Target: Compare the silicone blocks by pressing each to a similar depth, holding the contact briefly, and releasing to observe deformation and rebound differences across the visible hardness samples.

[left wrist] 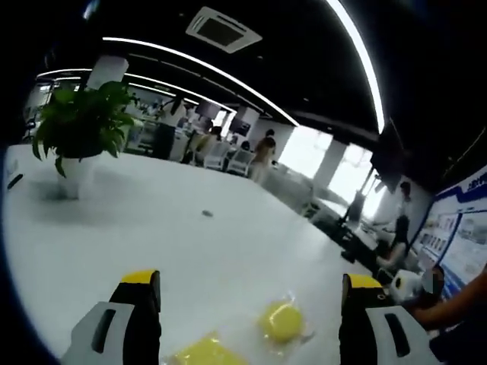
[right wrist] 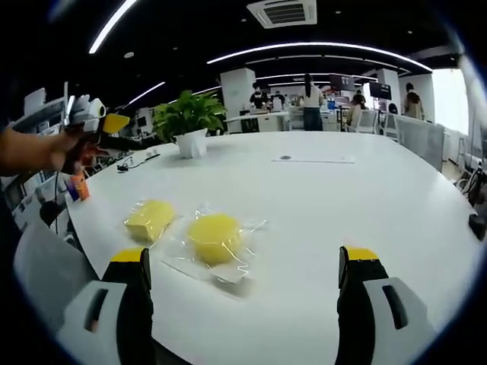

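hovering over white table (right wrist: 365,198), right gripper (right wrist: 242,277) has jaws spread wide, nothing between them. round yellow block (right wrist: 215,236) in clear wrap lies lower centre of right gripper view; square yellow block (right wrist: 150,218) just beside it, to its left. left gripper (left wrist: 251,304), jaws also wide apart, looks over both blocks at the bottom of its view. neither block is touched; likely lining up for a first press.

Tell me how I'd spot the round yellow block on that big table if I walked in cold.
Find the big white table with the potted plant at its far end. On the near part, two yellow silicone pieces lie side by side in clear plastic wrap. The round yellow block is the disc-shaped one; its neighbour, the square yellow block, has straight edges and corners.
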Demonstrator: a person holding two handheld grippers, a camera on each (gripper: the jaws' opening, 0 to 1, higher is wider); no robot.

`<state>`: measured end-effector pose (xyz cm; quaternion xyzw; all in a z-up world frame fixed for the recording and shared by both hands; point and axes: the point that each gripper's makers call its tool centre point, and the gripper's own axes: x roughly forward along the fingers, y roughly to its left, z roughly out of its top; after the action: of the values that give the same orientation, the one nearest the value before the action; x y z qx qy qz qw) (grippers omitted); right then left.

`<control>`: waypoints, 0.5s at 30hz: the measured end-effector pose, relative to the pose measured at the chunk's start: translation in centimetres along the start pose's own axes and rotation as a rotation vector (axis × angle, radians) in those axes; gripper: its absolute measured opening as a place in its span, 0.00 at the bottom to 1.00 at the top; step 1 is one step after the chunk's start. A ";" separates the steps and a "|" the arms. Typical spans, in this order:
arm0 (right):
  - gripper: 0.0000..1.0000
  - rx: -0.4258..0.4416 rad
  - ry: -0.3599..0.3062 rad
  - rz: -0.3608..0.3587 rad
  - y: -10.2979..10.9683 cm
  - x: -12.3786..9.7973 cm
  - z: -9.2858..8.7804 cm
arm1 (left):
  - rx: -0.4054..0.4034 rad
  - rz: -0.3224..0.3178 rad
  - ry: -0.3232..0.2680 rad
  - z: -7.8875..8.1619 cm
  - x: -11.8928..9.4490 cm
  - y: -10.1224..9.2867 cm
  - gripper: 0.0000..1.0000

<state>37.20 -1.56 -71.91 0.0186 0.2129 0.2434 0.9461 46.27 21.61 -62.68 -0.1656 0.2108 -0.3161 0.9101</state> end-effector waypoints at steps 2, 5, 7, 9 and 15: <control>0.96 0.001 0.000 -0.001 0.0 0.0 0.0 | -0.013 -0.007 0.003 -0.1 0.5 -0.1 1.00; 0.96 -0.003 0.004 -0.009 -0.1 -0.1 0.0 | -0.030 -0.013 0.010 -0.5 1.3 -0.1 1.00; 0.96 -0.004 0.005 -0.013 -0.2 -0.1 0.0 | -0.041 -0.014 0.021 -0.9 1.8 0.0 1.00; 0.96 0.000 0.007 -0.014 -0.3 0.0 -0.1 | -0.050 -0.016 0.029 -1.1 2.1 0.0 1.00; 0.96 -0.006 0.013 -0.016 -0.2 0.0 -0.2 | -0.078 -0.017 0.049 -1.8 2.8 0.7 1.00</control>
<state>37.23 -1.75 -72.08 0.0126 0.2187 0.2364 0.9466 47.70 20.00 -65.32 -0.1950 0.2438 -0.3192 0.8948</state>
